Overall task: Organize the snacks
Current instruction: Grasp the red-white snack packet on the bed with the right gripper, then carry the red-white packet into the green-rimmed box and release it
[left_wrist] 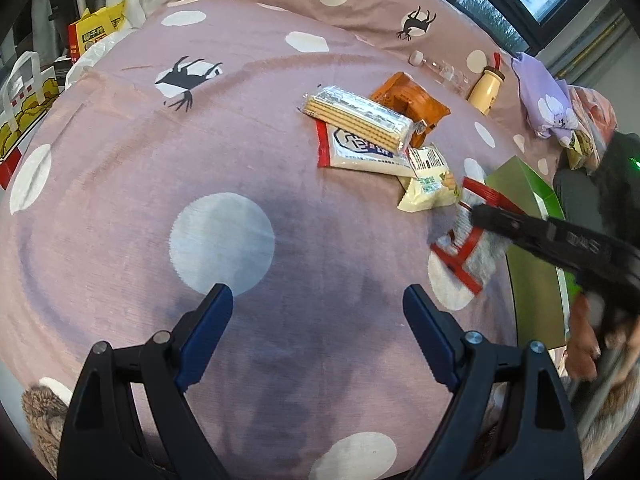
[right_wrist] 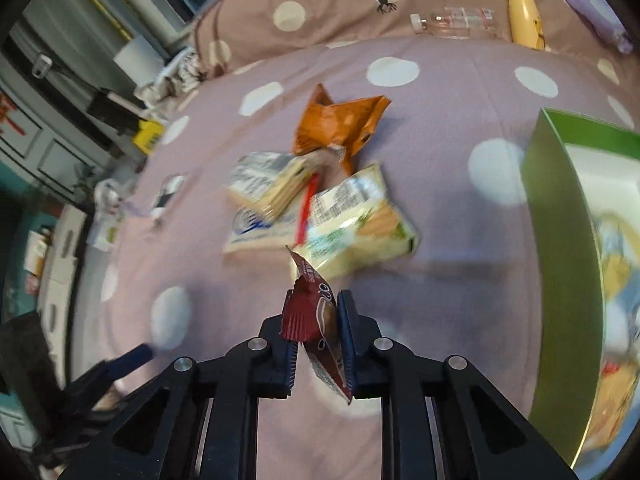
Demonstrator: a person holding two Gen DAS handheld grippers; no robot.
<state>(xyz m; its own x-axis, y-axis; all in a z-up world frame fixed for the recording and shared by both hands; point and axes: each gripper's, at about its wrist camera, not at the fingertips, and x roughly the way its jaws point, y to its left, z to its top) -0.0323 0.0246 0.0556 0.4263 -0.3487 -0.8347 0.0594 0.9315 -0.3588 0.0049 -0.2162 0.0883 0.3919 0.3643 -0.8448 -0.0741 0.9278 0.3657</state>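
My right gripper (right_wrist: 318, 336) is shut on a small red snack packet (right_wrist: 316, 312), lifted above the pink spotted bedspread; the left wrist view shows that packet (left_wrist: 468, 248) hanging from the right gripper's black fingers (left_wrist: 504, 220). A pile of snacks lies on the bed: a clear wafer pack (left_wrist: 360, 120), an orange bag (left_wrist: 416, 100), a red-edged white pack (left_wrist: 360, 152) and a pale yellow bag (left_wrist: 430, 184). A green box (right_wrist: 560, 240) with snacks inside stands at the right. My left gripper (left_wrist: 318, 308) is open over bare bedspread, with nothing between its fingers.
Near the pillow lie a clear bottle (right_wrist: 456, 22) and a cream flask (right_wrist: 524, 16). Bags and a yellow carton (left_wrist: 96, 32) crowd the bed's left side. A lilac cloth (left_wrist: 544, 96) is heaped at the right. A person's hand (left_wrist: 584, 340) holds the right tool.
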